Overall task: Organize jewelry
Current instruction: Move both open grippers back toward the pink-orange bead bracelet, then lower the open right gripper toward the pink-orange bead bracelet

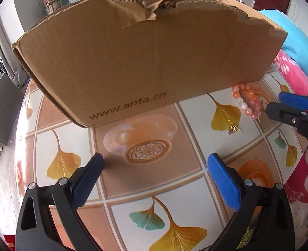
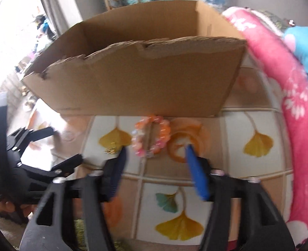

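Your right gripper [image 2: 154,154] stands open and empty, angled down just short of the bead bracelet [image 2: 152,138]; your left gripper [image 1: 154,165] is open too, holding nothing. The bracelet lies on the tabletop [image 2: 256,167] against the cardboard box [image 2: 133,79]. You're at the reach: close on the beads, then lift them into the box.

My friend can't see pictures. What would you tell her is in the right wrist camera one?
A beaded bracelet of pink and orange beads lies on a leaf-patterned tabletop, just ahead of the open right gripper with blue pads. Behind it stands an open cardboard box with a torn top edge. The left gripper shows at the left, a pink blanket at the right.
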